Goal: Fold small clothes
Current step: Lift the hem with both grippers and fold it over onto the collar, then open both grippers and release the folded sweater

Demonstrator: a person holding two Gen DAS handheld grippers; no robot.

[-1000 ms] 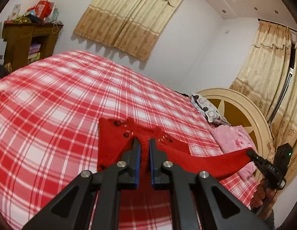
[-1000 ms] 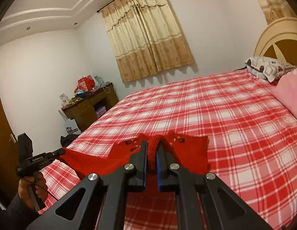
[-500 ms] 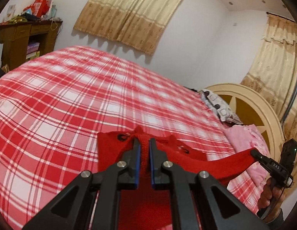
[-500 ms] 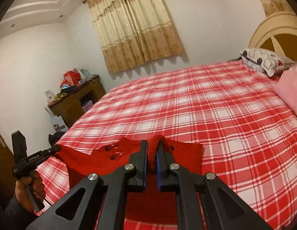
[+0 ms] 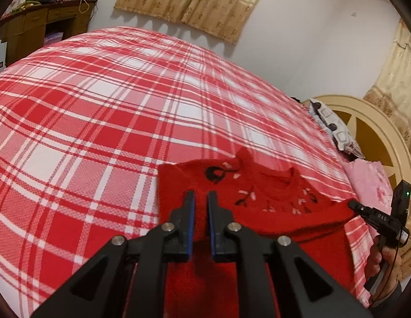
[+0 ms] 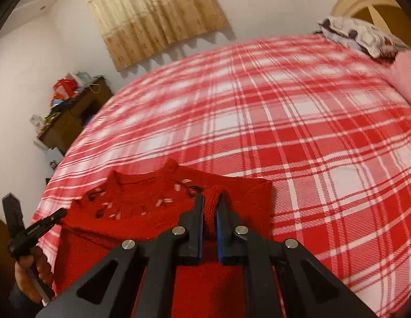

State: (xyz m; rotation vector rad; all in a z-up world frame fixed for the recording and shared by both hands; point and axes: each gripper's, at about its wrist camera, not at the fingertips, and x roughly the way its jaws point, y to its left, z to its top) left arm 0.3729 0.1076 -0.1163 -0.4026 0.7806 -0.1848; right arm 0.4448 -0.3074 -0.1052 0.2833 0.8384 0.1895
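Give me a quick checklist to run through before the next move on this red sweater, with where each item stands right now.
1. Left gripper pinching the red sweater: ok.
2. Right gripper pinching knit between its pads: ok.
3. Held edge taut between both grippers: ok.
4. Far edge, patterned side up, resting on the plaid bedspread: ok.
5. Pink cloth near the headboard apart from the sweater: ok.
6. Sleeves lying flat: cannot tell.
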